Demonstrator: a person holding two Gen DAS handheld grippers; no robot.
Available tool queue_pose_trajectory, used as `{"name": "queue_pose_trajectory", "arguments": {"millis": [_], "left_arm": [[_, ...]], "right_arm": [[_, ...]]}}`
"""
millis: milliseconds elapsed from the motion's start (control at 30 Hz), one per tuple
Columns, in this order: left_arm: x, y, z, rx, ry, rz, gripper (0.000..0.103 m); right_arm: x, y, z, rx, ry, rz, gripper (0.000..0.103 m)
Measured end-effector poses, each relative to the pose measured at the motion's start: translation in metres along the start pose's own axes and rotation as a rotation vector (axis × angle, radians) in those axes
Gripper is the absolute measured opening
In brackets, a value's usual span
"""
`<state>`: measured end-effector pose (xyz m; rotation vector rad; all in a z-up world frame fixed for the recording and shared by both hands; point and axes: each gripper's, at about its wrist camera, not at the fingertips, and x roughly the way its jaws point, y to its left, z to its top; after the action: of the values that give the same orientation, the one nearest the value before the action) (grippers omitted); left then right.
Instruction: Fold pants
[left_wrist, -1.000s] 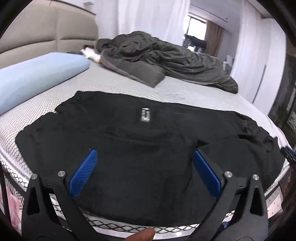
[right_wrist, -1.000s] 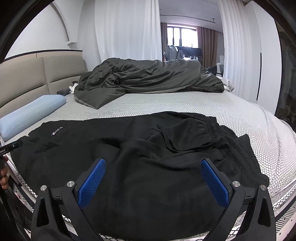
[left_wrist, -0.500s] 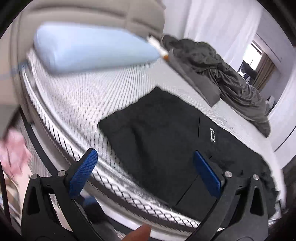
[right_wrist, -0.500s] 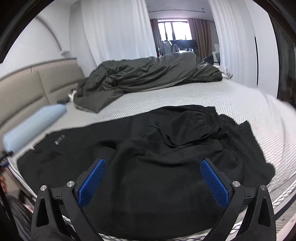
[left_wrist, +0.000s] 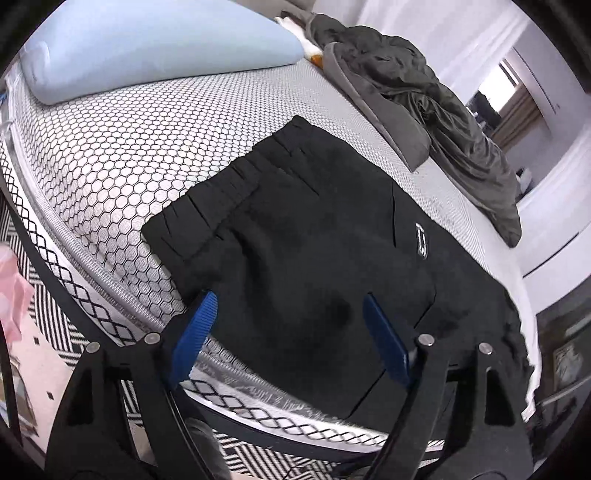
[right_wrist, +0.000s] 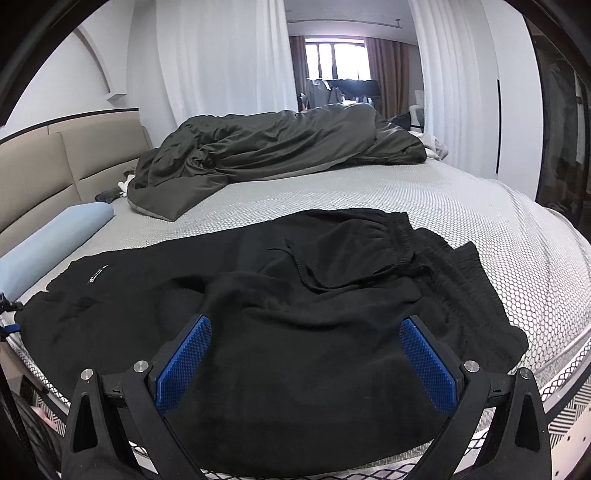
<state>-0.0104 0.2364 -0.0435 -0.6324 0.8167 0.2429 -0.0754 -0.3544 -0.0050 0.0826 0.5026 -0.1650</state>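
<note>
The left tool (left_wrist: 288, 328) has swung away from the middle of the pants (left_wrist: 314, 258) to their cuff end, the end nearest the light blue pillow (left_wrist: 147, 48), and it now tips down over the near corner of that end. Its jaws have just been closing from their widest, yet they are not shut: the blue pads (left_wrist: 194, 332) stand apart with black cloth lying under the gap and nothing pinched between them. I read this as the approach to a first grip on the leg end, so the folding itself has hardly begun.

The right tool (right_wrist: 303, 354) has kept its place over the other half of the pants (right_wrist: 295, 314), close to the bunched elastic waistband (right_wrist: 406, 236). Its jaws are wide open, the pads hovering over the cloth and holding none of it, as far as the view shows.

The pants lie stretched along the near edge of the bed (left_wrist: 129, 155), legs toward the pillow, waistband away from it. The small white logo (left_wrist: 420, 240) sits farther from the pillow than the left tool does. The waistband half is rumpled, with a flap turned over on itself. The grey duvet (right_wrist: 277, 147) is heaped well beyond the pants, not touching them.

The left tool's nearer pad hangs at the mattress edge beside the hem, so a grip there would catch the corner of the cloth, not its middle.
</note>
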Motion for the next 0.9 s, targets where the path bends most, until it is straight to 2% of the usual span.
{"name": "queue_pose_trajectory", "arguments": {"millis": [100,267,333,467,567,667,733,833,900], "left_arm": [[0.003,-0.005,-0.007,0.01,0.04,0.016,0.079],[0.005,0.01,-0.011,-0.064,0.081,0.005,0.079],[0.006,0.015,-0.01,-0.092,0.07,-0.043,0.079],[0.009,0.01,0.002,-0.07,0.026,-0.035,0.079],[0.006,-0.002,0.011,-0.024,-0.016,-0.056,0.079],[0.02,-0.007,0.012,-0.011,0.032,-0.004,0.08],[0.028,-0.003,0.011,-0.037,0.05,-0.012,0.08],[0.029,-0.001,0.019,-0.056,0.035,-0.016,0.079],[0.026,-0.002,0.027,-0.093,0.004,0.017,0.056]], "right_arm": [[-0.002,-0.006,0.0,0.018,0.001,-0.006,0.103],[-0.005,-0.02,0.001,0.076,0.005,-0.006,0.103],[-0.006,-0.022,0.001,0.09,0.004,0.0,0.103],[-0.008,-0.024,0.002,0.095,0.003,-0.015,0.103],[-0.007,-0.025,0.002,0.1,0.009,-0.015,0.103],[-0.007,-0.025,0.002,0.101,0.011,-0.018,0.103],[-0.008,-0.025,0.003,0.102,0.003,-0.016,0.103],[-0.009,-0.026,0.003,0.104,0.0,-0.017,0.103],[-0.009,-0.032,0.003,0.122,0.009,0.016,0.103]]}}
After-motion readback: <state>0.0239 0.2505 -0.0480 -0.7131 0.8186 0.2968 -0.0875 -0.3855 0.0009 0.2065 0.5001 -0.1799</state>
